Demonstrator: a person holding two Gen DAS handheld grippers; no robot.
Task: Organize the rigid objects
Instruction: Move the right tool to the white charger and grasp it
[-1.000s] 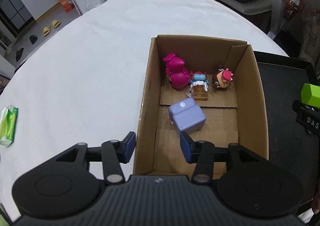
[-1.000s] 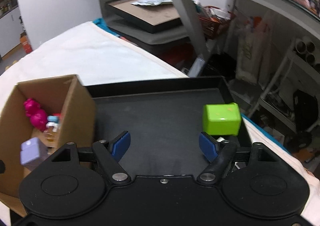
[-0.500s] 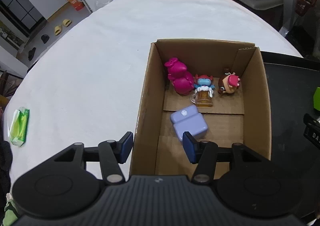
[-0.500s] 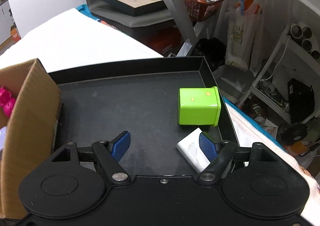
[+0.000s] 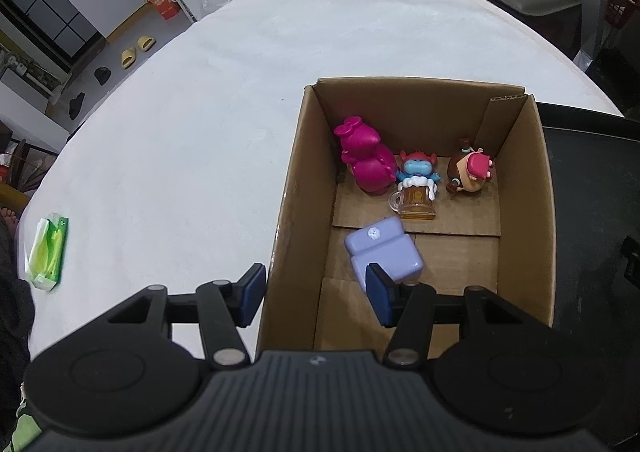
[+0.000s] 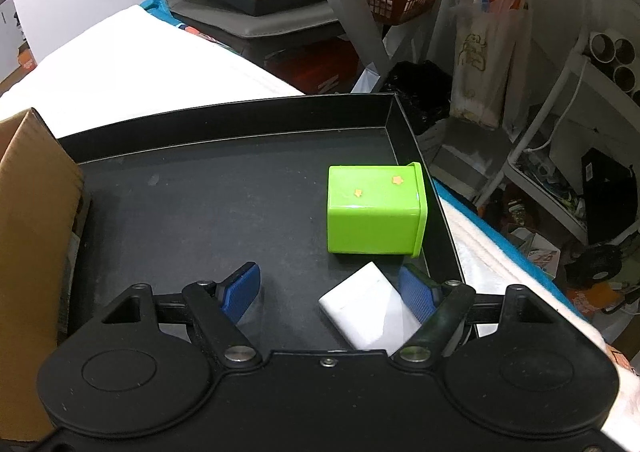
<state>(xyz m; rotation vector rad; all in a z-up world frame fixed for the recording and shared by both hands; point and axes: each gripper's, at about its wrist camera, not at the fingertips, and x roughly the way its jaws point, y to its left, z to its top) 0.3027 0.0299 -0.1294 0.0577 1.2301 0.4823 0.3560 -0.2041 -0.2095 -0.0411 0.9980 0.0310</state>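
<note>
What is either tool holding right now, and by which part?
Nothing. The left tool stands open astride the cardboard box wall; the right tool hangs open above the black tray, near the white block.

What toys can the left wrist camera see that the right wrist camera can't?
Only the left wrist view shows the toys in the box: a magenta figure, a blue creature on a mug, a brown round figure and a lilac block, plus a green packet on the white cloth. Only the right wrist view shows the green box and the white block, both on the tray. Both views share the cardboard box and the black tray.
</note>
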